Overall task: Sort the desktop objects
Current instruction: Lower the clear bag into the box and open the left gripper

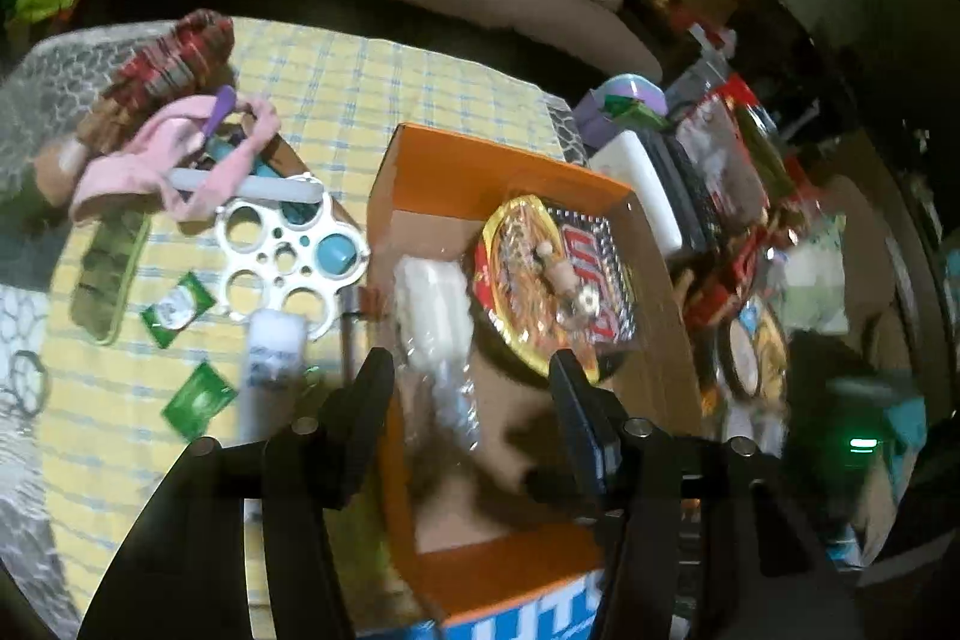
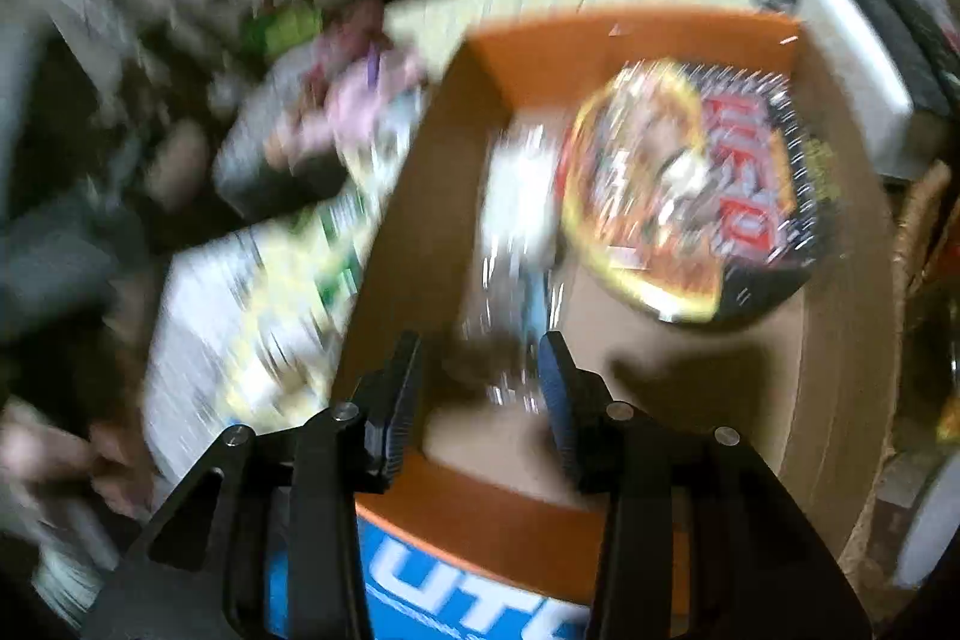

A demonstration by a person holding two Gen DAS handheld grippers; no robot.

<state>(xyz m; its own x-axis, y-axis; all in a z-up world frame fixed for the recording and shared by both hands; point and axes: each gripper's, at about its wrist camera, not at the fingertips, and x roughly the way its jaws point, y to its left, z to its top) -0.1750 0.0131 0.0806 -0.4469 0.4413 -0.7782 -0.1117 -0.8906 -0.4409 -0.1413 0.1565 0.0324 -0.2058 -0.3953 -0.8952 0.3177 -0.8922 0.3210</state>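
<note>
Left wrist view has the left gripper (image 1: pixel 471 376) open and empty over the box (image 1: pixel 510 166), where the noodle bowl (image 1: pixel 552 274) and wrapped packet (image 1: pixel 432 304) already sit, sorted off the table (image 1: pixel 360 82). Right gripper (image 2: pixel 480 370) hangs there too, fingers parted around the crinkly wrap; whether they're pinching it, can't tell through the blur.

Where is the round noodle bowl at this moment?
The noodle bowl lies inside the orange cardboard box, toward its far right corner in both wrist views, beside a clear plastic packet.
</note>
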